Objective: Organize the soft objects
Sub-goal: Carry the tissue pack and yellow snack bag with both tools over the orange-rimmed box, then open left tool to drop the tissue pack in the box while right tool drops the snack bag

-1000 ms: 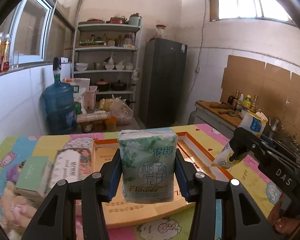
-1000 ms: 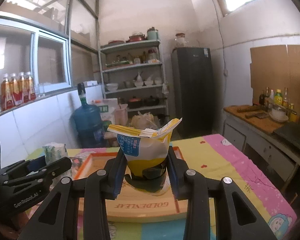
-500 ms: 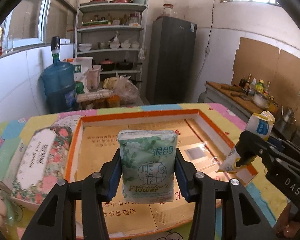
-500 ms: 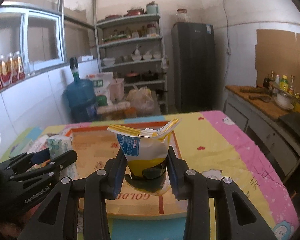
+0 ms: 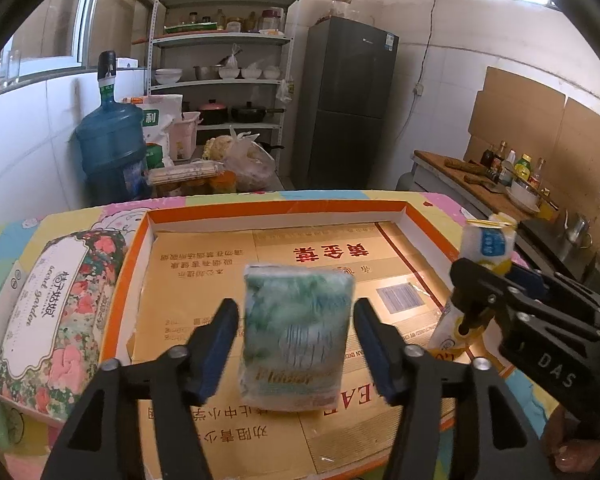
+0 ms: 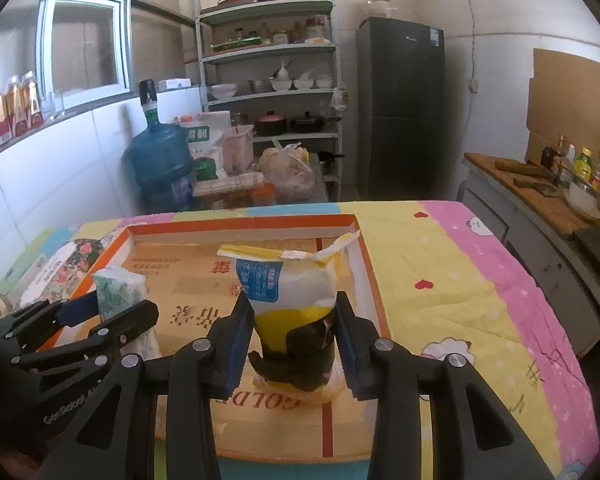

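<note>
In the left wrist view, a flowery tissue box [image 5: 56, 312] lies at the left, just beside the flat orange-edged box [image 5: 220, 216] on the bench [image 5: 432, 204]. In the middle, the left gripper [image 5: 296, 340] has just been opening its fingers — the blurry green tissue pack [image 5: 296, 336] sits loose between them, over the box floor. At the right, the right gripper [image 6: 294, 344] has its fingers closed on the yellow-and-white bag [image 6: 292, 300] — low over the box's right side.

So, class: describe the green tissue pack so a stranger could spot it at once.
Find the orange-rimmed cardboard tray on the table. The green tissue pack stands in its near part, between open jaws. Unlike the floral tissue box outside, it is small, soft and green.
</note>
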{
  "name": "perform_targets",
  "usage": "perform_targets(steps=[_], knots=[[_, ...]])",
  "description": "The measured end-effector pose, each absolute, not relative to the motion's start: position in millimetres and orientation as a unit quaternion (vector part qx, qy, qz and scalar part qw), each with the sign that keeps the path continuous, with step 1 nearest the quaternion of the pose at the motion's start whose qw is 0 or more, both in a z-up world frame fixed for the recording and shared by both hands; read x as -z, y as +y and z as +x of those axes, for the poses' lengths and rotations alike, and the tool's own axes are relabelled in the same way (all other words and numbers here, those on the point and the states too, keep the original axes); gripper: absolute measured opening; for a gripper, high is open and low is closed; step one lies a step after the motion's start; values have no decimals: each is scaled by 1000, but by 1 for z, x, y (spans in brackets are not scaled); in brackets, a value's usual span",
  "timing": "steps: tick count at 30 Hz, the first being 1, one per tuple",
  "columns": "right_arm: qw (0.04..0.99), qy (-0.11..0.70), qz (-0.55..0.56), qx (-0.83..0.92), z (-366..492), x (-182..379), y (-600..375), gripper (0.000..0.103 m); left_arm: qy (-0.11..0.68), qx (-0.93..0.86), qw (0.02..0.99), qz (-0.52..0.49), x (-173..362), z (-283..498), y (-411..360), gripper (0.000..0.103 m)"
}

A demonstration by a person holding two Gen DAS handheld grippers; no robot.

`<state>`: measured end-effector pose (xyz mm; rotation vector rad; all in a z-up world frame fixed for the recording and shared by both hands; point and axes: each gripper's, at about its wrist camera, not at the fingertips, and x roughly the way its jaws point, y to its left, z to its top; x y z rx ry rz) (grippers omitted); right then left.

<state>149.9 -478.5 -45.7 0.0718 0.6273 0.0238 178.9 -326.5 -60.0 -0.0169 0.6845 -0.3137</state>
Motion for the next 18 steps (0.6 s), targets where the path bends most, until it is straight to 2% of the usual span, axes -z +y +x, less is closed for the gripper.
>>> perform_targets(steps=[2, 4, 5, 6, 7, 10, 18], knots=[[950, 308, 36, -14, 153, 47, -477, 41, 328, 154, 932, -11, 58, 179, -325, 65], [951, 307, 38, -16, 155, 48, -477, 43, 321, 155, 934, -13, 57, 178, -324, 71], [951, 306, 41, -19, 156, 48, -478, 45, 318, 153, 935, -14, 56, 177, -324, 78], [951, 304, 46, -22, 156, 47, -479, 55, 314, 152, 937, -15, 54, 177, -323, 79], [952, 301, 48, -20, 156, 47, -480, 61, 311, 152, 938, -16, 53, 176, -323, 79], [956, 287, 59, -22, 152, 43, -485, 67, 301, 152, 941, -16, 49, 174, -322, 80], [960, 269, 74, -14, 138, 33, -492, 68, 281, 148, 948, -7, 37, 165, -320, 80]])
